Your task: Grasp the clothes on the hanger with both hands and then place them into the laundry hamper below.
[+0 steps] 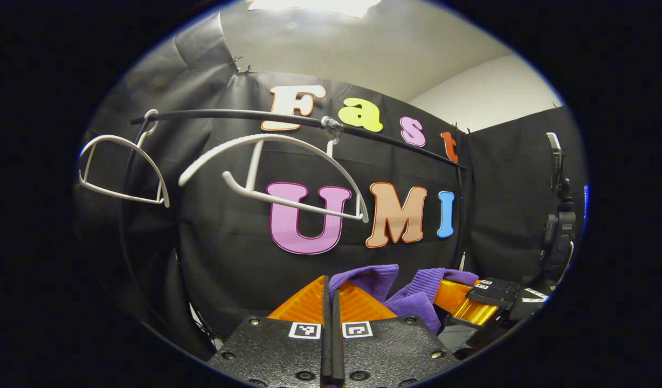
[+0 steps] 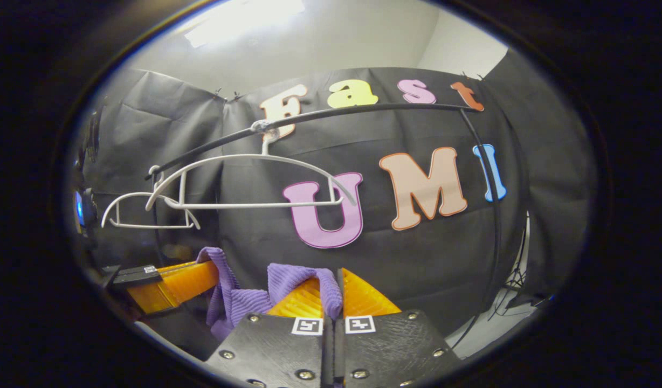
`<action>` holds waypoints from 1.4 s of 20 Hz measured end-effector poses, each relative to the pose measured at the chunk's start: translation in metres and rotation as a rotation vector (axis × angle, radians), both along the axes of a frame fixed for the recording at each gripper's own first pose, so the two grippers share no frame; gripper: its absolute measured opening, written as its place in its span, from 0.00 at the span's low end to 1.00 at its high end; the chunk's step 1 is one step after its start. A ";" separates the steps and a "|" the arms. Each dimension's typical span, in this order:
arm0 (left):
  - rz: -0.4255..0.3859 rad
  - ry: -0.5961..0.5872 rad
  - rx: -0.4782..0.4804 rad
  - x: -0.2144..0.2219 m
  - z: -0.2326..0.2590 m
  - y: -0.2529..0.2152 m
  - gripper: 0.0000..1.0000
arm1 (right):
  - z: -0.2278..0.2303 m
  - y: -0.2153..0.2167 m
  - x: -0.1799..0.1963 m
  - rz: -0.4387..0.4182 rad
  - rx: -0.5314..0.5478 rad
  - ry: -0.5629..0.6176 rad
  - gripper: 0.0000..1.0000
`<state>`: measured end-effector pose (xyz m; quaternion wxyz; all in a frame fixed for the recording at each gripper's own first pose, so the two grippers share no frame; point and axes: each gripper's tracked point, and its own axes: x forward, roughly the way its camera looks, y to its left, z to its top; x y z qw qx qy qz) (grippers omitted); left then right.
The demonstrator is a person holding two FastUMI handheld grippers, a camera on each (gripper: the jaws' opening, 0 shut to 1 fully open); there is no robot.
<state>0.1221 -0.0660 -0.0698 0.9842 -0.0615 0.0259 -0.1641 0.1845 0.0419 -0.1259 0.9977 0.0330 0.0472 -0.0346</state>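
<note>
Two white plastic hangers are hanging bare on a black clothes rail [image 1: 228, 115] in front of the black cloth wall. In the left gripper view, the smaller-looking hanger [image 1: 121, 170] is sitting at about nine o'clock, near the rail's left end, and the larger hanger [image 1: 288, 172] is hanging near the centre, its hook caught on the rail at about twelve o'clock. At six o'clock the left gripper [image 1: 331, 293] is showing its two fingers drawn together with almost no gap, and a fold of purple ribbed garment [image 1: 412, 299] is rising just to the right of its tips; whether both fingers are pinching the cloth cannot be told from this view. At about four o'clock the garment is running on to the right gripper [image 1: 474, 302], seen farther off.

In the right gripper view, the left gripper [image 2: 201, 272] is entering at about eight o'clock, with the purple cloth draped over its tip. The far hanger [image 2: 142, 210] is sitting at nine o'clock, and the near hanger [image 2: 255, 180] is spanning the middle beneath the rail [image 2: 363, 110]. At six o'clock the right gripper [image 2: 336, 288] is holding its fingers nearly closed, with the purple garment [image 2: 293, 280] wedged into the narrow gap between them and bunching to the left. The garment is hanging below both hangers, stretched between the two grippers.
</note>
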 end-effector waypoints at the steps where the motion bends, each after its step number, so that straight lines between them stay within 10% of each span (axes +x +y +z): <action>1: -0.002 -0.006 -0.017 0.004 0.001 -0.005 0.00 | -0.001 -0.006 0.003 -0.008 0.006 -0.003 0.01; 28: 0.014 0.248 0.079 0.032 -0.285 -0.030 0.02 | -0.309 -0.070 -0.009 -0.103 0.081 0.472 0.01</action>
